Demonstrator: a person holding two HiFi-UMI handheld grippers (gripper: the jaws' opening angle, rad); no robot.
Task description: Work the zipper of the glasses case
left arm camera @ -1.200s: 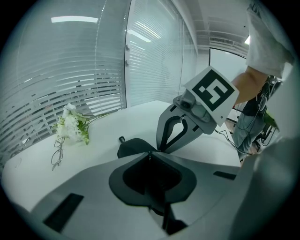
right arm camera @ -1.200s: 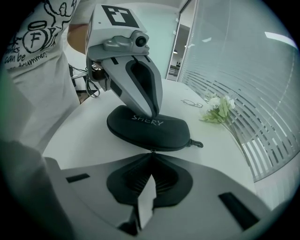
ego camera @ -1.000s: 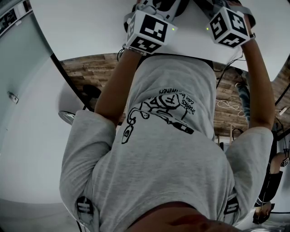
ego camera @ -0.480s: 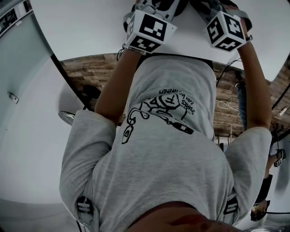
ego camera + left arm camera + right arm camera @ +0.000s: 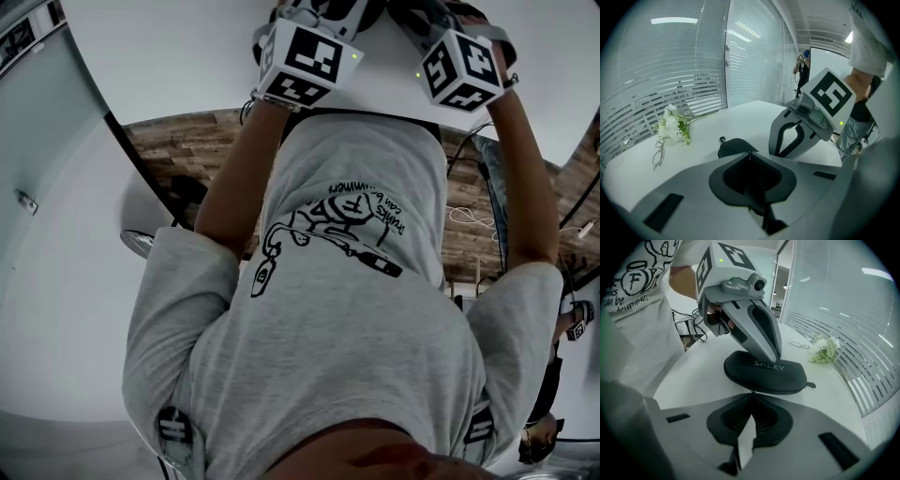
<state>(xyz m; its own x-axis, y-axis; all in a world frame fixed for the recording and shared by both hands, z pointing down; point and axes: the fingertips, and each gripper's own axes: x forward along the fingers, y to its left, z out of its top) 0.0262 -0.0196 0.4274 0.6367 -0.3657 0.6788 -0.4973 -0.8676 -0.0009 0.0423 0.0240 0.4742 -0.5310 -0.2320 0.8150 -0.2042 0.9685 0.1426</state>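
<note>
Glasses case [image 5: 765, 372] lies shut on the counter [image 5: 705, 376]; closed left tool [image 5: 774, 356] presses its top; closed right tool [image 5: 751, 393] touches its seam, any pinch there unreadable.

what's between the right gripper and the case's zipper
Nothing visible. The right gripper, shut, has its tips right at the near zipper seam of the case. The left gripper rests on the case's top, farther back and off that path.

Right gripper [image 5: 751, 393] shifted inward toward left gripper [image 5: 750, 153]; its marker cube [image 5: 459, 67] now lower and nearer left cube [image 5: 302, 62]; right forearm [image 5: 521, 178] swung inward
</note>
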